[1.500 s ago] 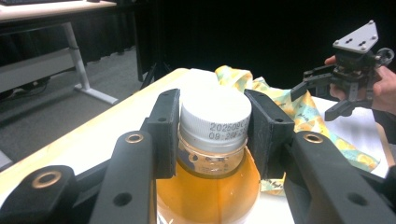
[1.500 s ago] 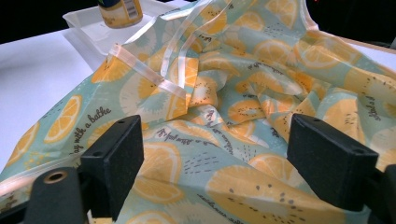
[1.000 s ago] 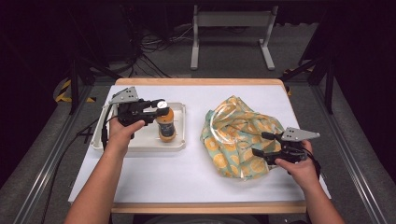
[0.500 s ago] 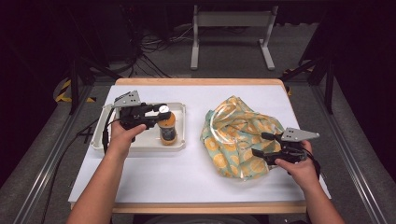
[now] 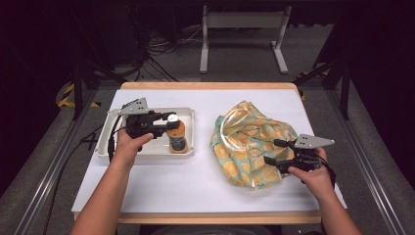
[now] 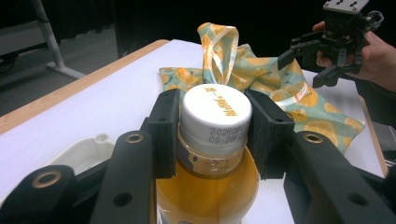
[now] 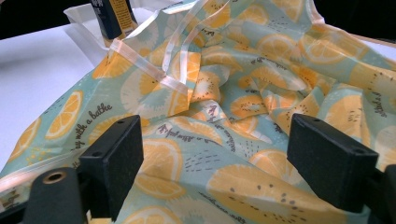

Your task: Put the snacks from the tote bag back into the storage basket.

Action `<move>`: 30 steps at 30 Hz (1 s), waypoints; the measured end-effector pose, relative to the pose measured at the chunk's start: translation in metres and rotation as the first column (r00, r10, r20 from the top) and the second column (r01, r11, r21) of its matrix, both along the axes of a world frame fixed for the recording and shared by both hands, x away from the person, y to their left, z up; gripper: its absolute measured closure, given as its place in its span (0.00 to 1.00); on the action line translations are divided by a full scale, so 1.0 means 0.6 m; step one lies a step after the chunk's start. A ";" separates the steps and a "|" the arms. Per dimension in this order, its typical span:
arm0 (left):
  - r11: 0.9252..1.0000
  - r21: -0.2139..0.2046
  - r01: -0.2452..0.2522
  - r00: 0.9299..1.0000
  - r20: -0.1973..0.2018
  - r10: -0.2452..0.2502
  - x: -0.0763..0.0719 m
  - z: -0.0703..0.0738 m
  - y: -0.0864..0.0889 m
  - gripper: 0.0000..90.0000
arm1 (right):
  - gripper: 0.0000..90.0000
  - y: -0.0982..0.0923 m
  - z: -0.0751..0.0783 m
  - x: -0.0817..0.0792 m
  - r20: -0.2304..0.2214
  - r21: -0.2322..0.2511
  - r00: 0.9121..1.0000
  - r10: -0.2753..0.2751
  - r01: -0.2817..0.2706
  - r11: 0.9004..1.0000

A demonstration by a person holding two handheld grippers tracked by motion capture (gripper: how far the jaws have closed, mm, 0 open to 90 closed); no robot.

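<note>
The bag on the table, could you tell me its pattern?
The bag is pale teal with orange slices, clearest in the right gripper view.

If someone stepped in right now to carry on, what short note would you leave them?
Left tongs: shut on the bottle, clamped at the neck just below its white cap. The bottle stands upright in the white tray, at the table's left.
Right tongs: open, jaws wide over the lemon-print bag, gripping nothing.
Done: bottle grasped.
Left, probably: lift the bottle out of the tray, open up the crumpled bag's mouth and put the bottle inside.
</note>
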State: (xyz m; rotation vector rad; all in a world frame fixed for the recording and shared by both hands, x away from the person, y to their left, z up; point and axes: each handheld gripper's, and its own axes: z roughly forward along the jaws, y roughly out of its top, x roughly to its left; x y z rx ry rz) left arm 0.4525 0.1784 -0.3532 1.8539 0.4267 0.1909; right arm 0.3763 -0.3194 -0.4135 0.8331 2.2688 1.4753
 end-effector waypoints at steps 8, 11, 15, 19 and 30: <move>1.000 -0.003 0.008 1.000 -0.010 -0.008 0.000 -0.007 0.002 0.65 | 0.21 0.001 -0.001 0.000 0.000 -0.004 1.000 0.002 -0.002 1.000; 1.000 0.000 0.012 1.000 -0.010 -0.012 0.001 -0.008 0.001 0.65 | 0.21 0.001 -0.001 0.000 -0.001 -0.004 1.000 0.001 -0.001 1.000; 1.000 -0.001 0.014 1.000 -0.013 -0.014 0.001 -0.009 -0.001 0.65 | 0.21 0.002 -0.001 0.001 -0.007 0.000 1.000 0.003 -0.003 1.000; 1.000 0.000 0.017 1.000 -0.010 -0.017 0.001 -0.010 -0.001 0.65 | 0.21 0.002 -0.001 0.000 -0.006 0.000 1.000 0.006 -0.006 1.000; 1.000 0.018 0.005 1.000 -0.003 -0.005 -0.006 -0.008 -0.005 0.62 | 0.21 0.001 0.001 0.000 -0.002 0.005 1.000 0.006 -0.006 1.000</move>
